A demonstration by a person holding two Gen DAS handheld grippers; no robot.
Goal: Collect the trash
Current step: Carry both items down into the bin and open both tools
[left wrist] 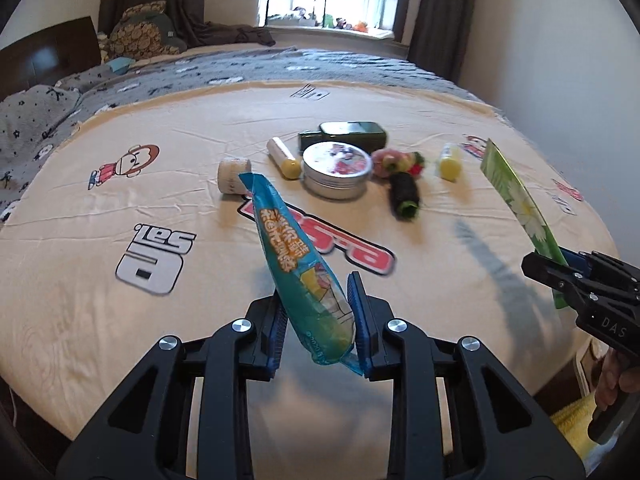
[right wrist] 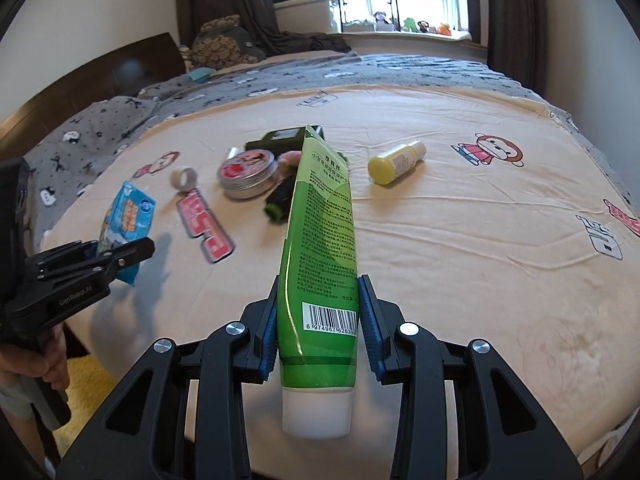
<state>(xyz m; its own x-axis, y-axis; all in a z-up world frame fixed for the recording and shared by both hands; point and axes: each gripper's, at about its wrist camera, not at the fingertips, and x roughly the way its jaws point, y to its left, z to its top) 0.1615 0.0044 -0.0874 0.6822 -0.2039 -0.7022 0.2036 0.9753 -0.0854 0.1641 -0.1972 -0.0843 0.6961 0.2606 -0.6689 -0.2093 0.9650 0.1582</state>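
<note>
My left gripper (left wrist: 318, 322) is shut on a blue snack wrapper (left wrist: 296, 268), which sticks up and away from the blue pads, lifted off the cream sheet (left wrist: 120, 184). In the right wrist view the same wrapper (right wrist: 130, 212) shows at the left in that gripper (right wrist: 120, 256). My right gripper (right wrist: 318, 326) is shut on a green tube (right wrist: 322, 240) with a white cap toward the camera, held above the bed. From the left wrist view this tube (left wrist: 516, 204) rises at the right edge out of the right gripper (left wrist: 556, 276).
On the sheet lie a round tin (left wrist: 336, 168), a dark green box (left wrist: 352, 134), two small yellow bottles (left wrist: 284, 158) (left wrist: 450, 162), a white tape roll (left wrist: 234, 174), a black roller (left wrist: 406, 196) and a pink-and-yellow bundle (left wrist: 394, 162). Grey bedding (left wrist: 240, 68) lies behind; a person's hand (right wrist: 52, 360) grips the handle.
</note>
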